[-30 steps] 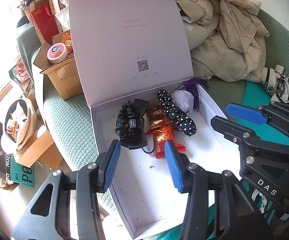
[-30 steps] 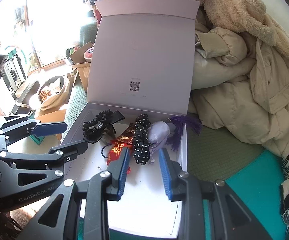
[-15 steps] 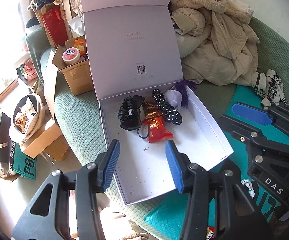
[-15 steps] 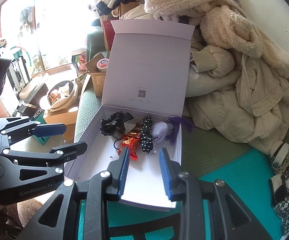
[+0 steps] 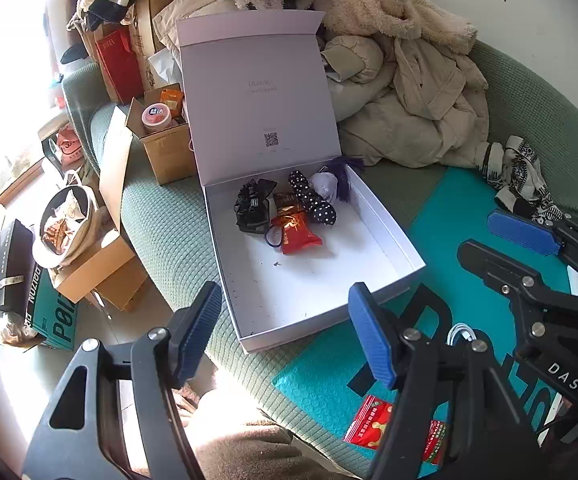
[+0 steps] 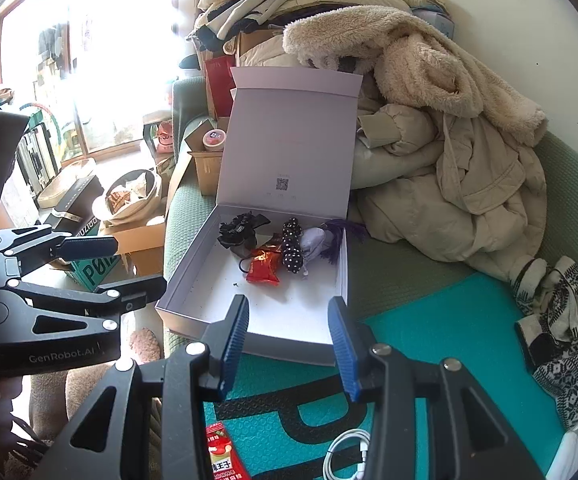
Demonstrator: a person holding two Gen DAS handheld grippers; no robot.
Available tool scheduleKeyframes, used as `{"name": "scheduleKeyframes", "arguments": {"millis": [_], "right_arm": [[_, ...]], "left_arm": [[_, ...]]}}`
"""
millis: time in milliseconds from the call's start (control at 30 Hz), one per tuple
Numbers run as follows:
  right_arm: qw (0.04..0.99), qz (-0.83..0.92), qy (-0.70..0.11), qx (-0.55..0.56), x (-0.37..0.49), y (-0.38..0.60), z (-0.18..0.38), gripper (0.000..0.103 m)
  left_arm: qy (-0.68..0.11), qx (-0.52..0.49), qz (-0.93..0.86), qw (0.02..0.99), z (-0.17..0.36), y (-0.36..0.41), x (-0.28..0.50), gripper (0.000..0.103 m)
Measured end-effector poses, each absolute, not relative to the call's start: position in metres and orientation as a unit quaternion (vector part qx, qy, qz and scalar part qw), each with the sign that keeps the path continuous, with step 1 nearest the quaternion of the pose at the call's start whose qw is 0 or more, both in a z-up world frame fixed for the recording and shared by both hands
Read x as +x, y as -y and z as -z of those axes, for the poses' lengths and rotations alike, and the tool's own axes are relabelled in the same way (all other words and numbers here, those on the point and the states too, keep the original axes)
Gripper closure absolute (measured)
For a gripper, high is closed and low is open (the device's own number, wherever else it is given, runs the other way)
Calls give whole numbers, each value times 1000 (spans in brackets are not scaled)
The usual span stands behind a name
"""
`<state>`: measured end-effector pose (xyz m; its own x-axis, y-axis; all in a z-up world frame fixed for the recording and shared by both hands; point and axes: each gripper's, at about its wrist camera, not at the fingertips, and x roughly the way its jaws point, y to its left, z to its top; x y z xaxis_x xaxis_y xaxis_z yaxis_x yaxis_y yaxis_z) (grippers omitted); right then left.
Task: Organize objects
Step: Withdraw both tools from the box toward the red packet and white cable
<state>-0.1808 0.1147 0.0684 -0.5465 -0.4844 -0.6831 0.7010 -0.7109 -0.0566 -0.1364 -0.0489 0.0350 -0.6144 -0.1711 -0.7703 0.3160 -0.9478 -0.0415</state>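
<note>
The left gripper (image 6: 65, 280) reads "GenRobot.AI" on its body; the right gripper (image 5: 537, 264) shows "DAS". A green carton (image 5: 55, 316) on the floor reads "P0I" — its side "DAIZON", unsure. The box lid (image 5: 263, 92) bears a QR code — its faint print unreadable.

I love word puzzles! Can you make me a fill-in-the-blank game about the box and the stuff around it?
1. The lid of the white box stands ____.
2. The spotted hair tie is black with ____ dots.
3. The red snack packet lies ____ the box.
4. The white cable lies on the ____ mat.

Missing words: open; white; inside; teal
</note>
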Motion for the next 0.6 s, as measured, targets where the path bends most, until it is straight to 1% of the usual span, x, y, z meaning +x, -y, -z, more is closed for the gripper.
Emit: {"name": "scheduleKeyframes", "arguments": {"millis": [233,600], "right_arm": [[341,865,-159,331,-156,-139,-68,60],[340,862,-154,342,-129,-163,-54,58]], "left_arm": [[-84,420,893,135,-39,23,-106,33],[-82,432,888,134,-29,-10,-68,32]]}}
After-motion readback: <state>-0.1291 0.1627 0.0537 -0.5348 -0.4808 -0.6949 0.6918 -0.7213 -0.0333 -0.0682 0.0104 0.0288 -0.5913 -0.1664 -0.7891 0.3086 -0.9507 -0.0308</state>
